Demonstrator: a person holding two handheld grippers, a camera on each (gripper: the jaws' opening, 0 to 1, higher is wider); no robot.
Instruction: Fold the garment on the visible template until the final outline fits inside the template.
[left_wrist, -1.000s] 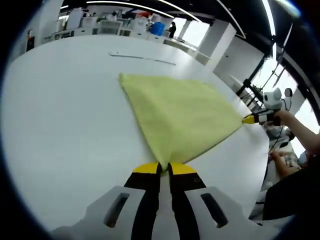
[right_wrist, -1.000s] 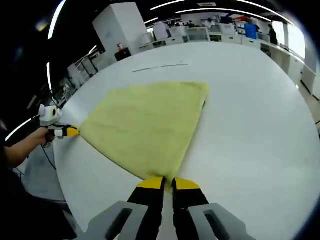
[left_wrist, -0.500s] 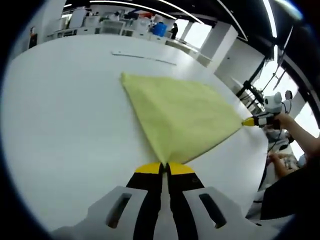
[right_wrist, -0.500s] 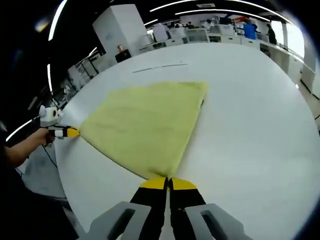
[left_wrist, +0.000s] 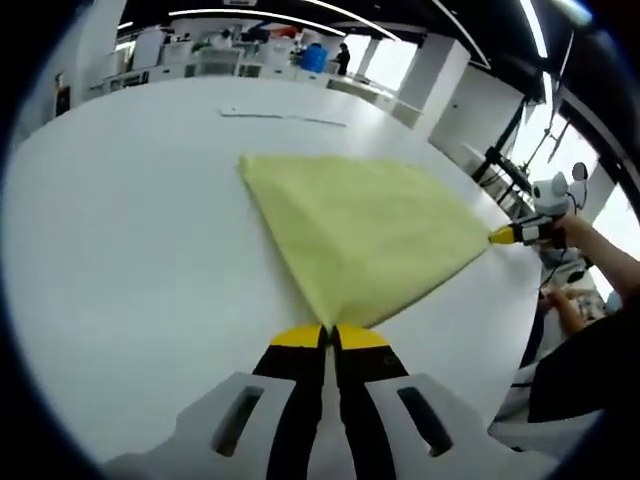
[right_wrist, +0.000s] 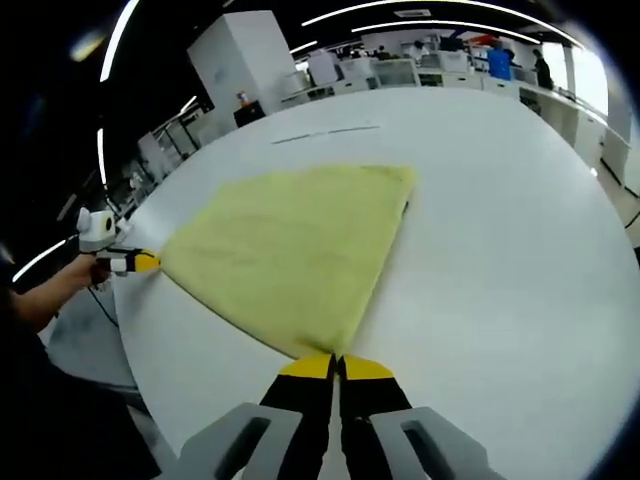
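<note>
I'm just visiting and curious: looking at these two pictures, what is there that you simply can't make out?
- Underside of the yellow cloth: hidden in both views by its own top layer, so how many layers it has is unclear.
- Cloth corners inside the shut left gripper and right gripper: covered by the jaws.
- Thin marks on the white table beyond the cloth: too small to tell if they are the template.
- Background desks: too small and blurred.

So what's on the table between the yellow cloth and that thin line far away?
Nothing: bare white table lies between the yellow cloth and the thin line, in the right gripper view.
</note>
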